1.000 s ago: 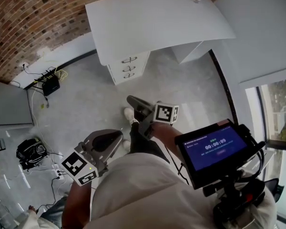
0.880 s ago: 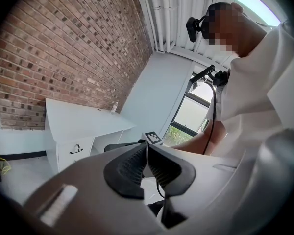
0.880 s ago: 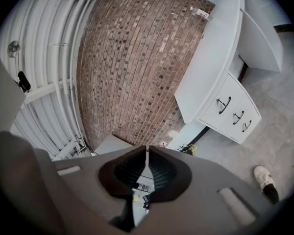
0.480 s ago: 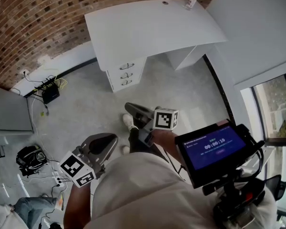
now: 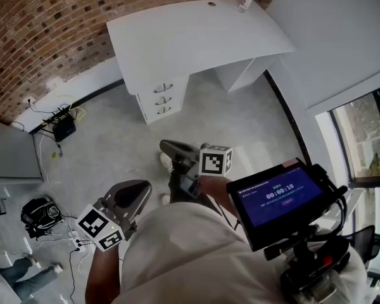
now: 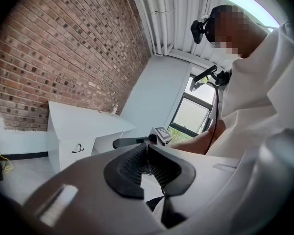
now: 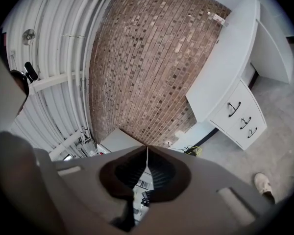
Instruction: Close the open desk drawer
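Observation:
The white desk (image 5: 196,37) stands against the brick wall, well ahead of me across the floor. Its drawer unit (image 5: 159,98) has three drawers with dark handles; from here all three fronts look about flush. The same drawers (image 7: 242,121) show in the right gripper view, and one handle (image 6: 78,148) in the left gripper view. My left gripper (image 5: 144,186) is held low near my body, shut and empty. My right gripper (image 5: 166,147) points toward the desk, also shut with nothing in it; its jaws meet (image 7: 147,155). The left jaws (image 6: 147,156) are pressed together.
A small bottle (image 5: 246,0) stands on the desk's far corner. Cables and a black box (image 5: 63,126) lie by the wall, a black bag (image 5: 38,209) at the left. A screen (image 5: 275,195) hangs at my chest. Another person (image 5: 12,271) is at the lower left.
The head view has shifted, so the desk sits slightly further left. Both grippers stay shut near my body. The person at the lower left has moved.

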